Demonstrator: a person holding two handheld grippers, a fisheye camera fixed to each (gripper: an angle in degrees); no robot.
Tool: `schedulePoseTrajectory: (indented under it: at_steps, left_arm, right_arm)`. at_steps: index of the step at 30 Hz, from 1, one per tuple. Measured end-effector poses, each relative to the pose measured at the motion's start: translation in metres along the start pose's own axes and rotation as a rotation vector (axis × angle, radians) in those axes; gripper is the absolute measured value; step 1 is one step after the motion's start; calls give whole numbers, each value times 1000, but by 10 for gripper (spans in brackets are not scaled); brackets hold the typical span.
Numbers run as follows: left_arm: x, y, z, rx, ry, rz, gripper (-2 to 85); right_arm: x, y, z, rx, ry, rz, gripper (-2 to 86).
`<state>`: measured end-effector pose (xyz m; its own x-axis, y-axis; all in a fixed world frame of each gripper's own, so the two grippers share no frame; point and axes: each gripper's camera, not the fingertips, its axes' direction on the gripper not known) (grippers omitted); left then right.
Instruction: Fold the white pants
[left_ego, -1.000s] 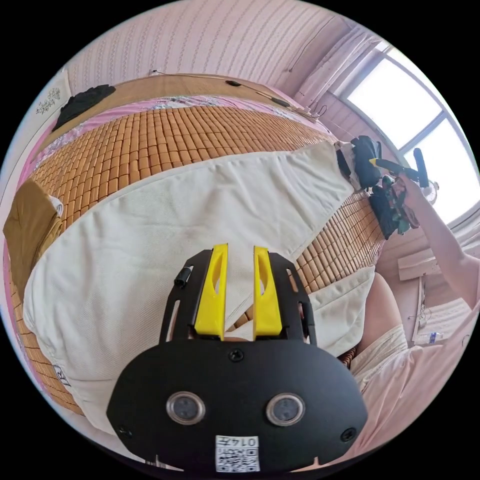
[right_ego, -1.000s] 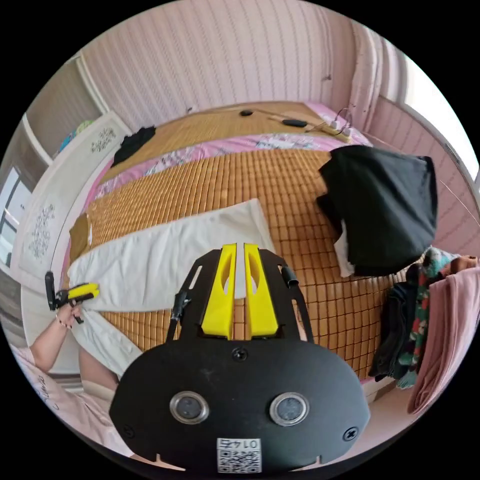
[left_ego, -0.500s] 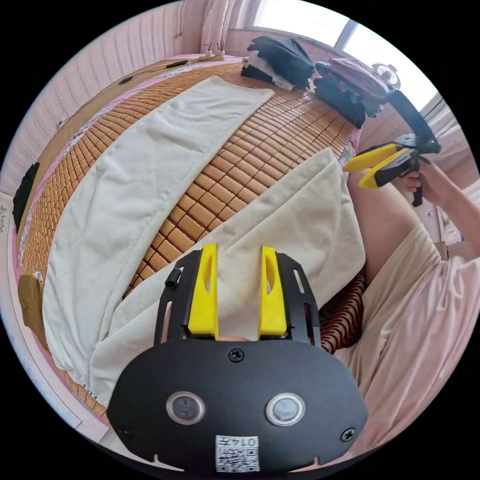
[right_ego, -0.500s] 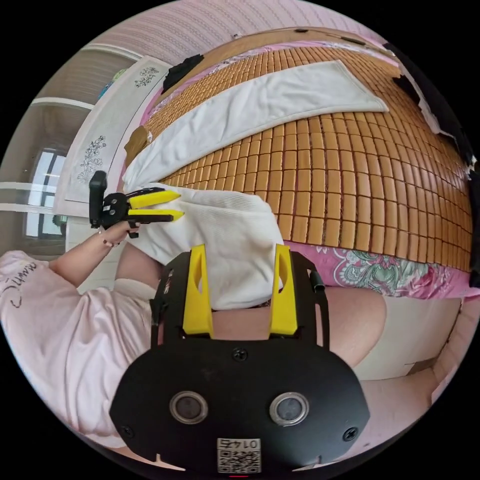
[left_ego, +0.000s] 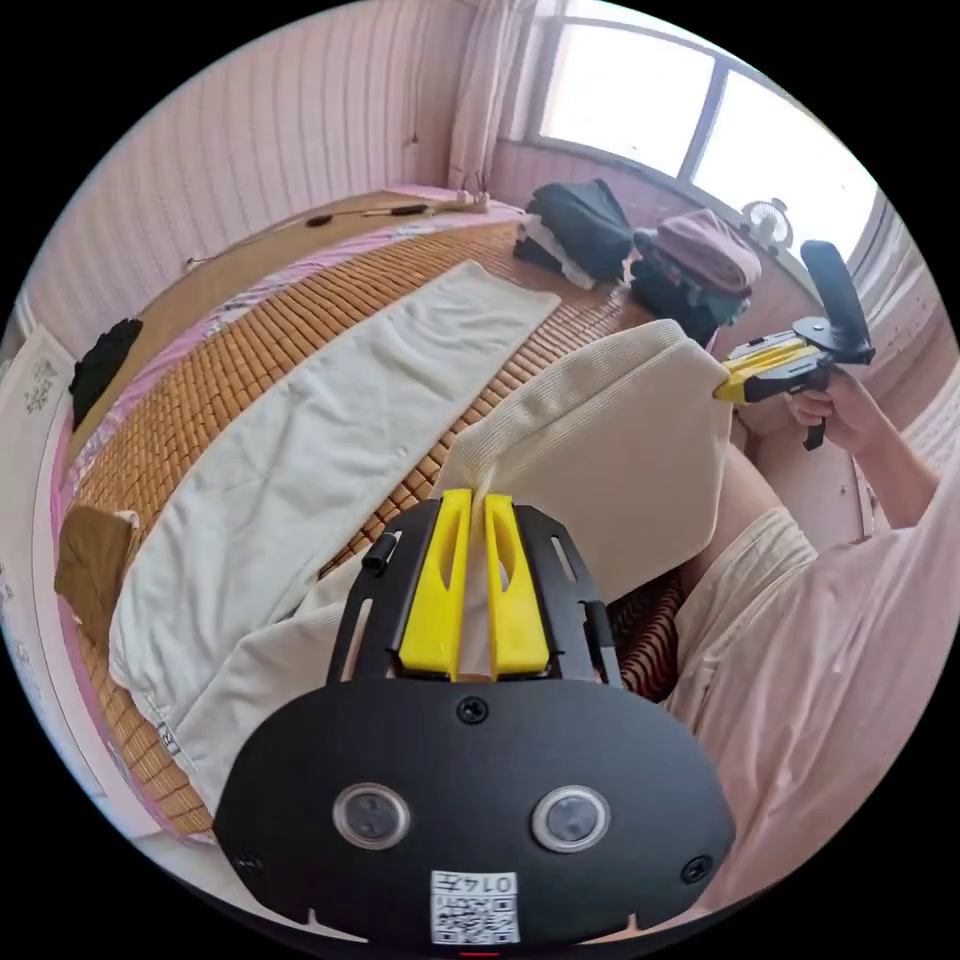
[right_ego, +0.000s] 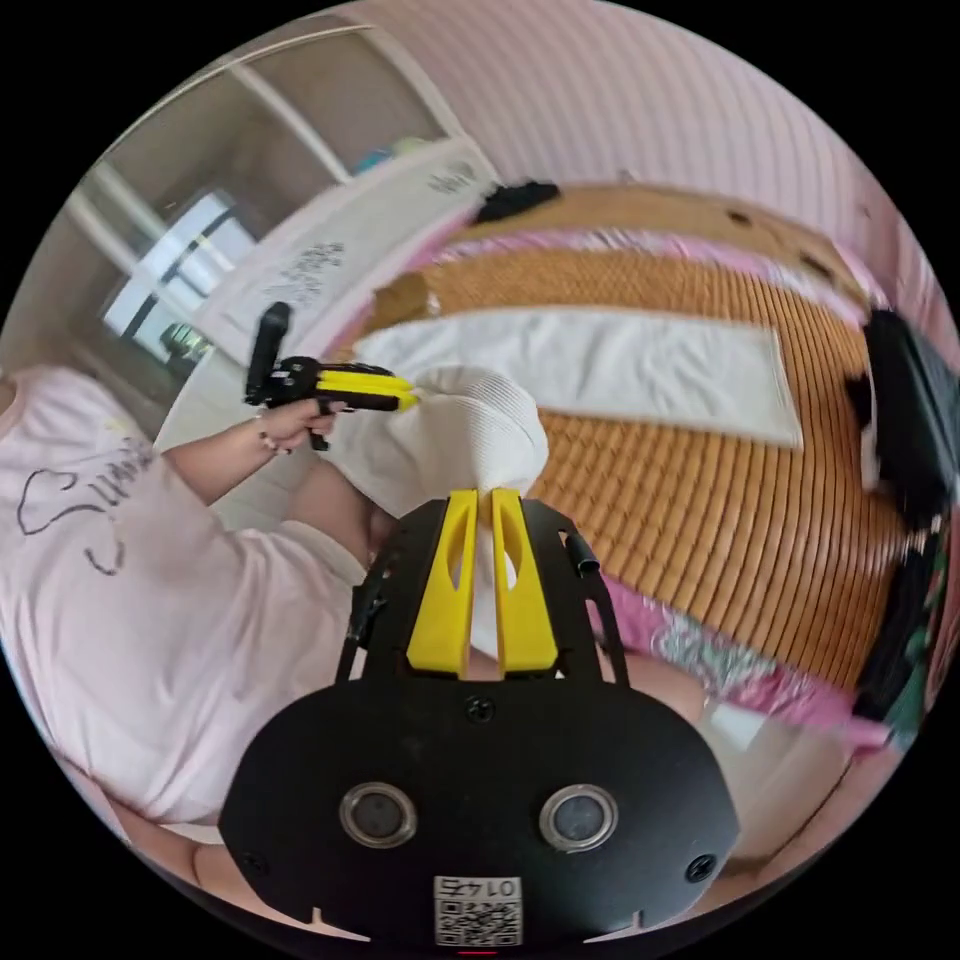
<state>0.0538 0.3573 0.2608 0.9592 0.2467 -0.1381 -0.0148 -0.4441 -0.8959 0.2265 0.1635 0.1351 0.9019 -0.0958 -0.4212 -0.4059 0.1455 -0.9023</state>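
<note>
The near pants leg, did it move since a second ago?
Yes. The near leg was flat on the bamboo mat; now both hand-held grippers lift its hem off it.

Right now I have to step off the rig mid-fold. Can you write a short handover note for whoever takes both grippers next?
Left gripper: shut on the near leg of the white pants, at one hem corner.
Right gripper: shut on the same leg's other hem corner.
Things: the far leg lies flat along the bamboo mat; the near leg's hem end is lifted off the mat by the bed edge.
Done: both corners gripped and raised.
Left: probably carry the near leg over onto the far one, smooth it, then fold lengthwise.
</note>
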Motion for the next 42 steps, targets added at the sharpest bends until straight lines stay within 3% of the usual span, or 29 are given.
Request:
schedulePoseTrajectory:
  at_steps: [4,9,14,20,26,30,34,37,42]
  left_arm:
    - [-32,30,-42,72,-11,-190,12]
    - [-65,64,-6,-129,-79,-354,17]
    - [-76,84,-10,-135,-88,-433,19]
    - [-85,92,-14,-105,-71,-515,17]
    - [-55,66,-38,111,21,-311,23]
    - [-23,23,-22,104,1,-132,52]
    - [-31,1,24,62,103,-173,67]
    - [-40,-9,41,33,157,-239,67]
    - [-14,-29,56,-38,125,-96,64]
  right_arm:
    - [-7,-5,27,-57,41,-5,65]
    - [42,27,48,-180,35,187,96]
    - [76,37,51,-193,147,287,130]
    - [61,27,84,-226,-46,249,42]
    - [43,56,-83,86,14,279,36]
    - [36,68,-166,165,230,385,72]
    - [54,82,-155,142,477,464,86]
    - [68,89,-135,77,528,459,96]
    - [110,99,-104,-71,653,503,102]
